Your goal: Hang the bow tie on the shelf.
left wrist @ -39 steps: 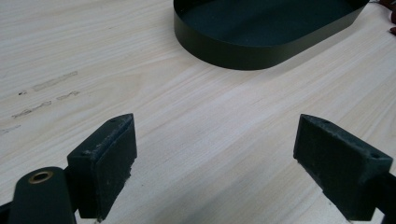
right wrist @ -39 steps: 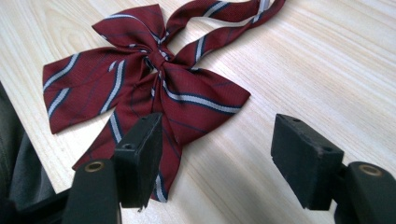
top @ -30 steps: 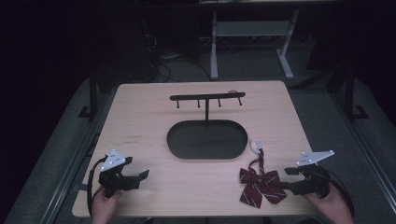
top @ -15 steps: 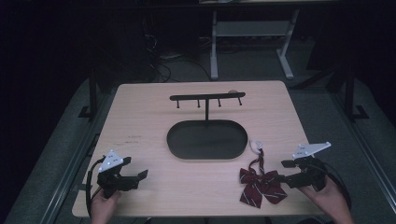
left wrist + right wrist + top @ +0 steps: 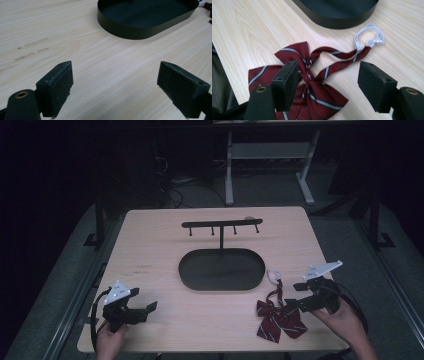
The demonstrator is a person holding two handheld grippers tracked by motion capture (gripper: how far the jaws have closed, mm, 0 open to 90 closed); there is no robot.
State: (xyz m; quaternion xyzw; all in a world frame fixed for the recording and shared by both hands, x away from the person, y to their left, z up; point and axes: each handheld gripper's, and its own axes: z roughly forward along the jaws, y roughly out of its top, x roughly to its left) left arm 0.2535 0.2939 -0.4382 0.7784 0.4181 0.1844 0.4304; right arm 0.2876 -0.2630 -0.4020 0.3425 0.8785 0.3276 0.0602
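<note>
Lower left of the high view: the left hand [image 5: 111, 340] enters from the bottom edge and holds the left gripper [image 5: 148, 306], whose jaws point toward the right of the frame and stand wide apart, with nothing between them. Lower right: the right hand [image 5: 344, 320] holds the right gripper [image 5: 296, 296], its jaws directed toward the left of the frame. In the right gripper view the jaws are likewise spread apart.

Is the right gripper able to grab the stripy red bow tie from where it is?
Probably yes. The right gripper hangs just above the bow tie with its jaws wide open, one on either side of the knot, and nothing lies between them. The black tray sits farther off, out of the way.
</note>
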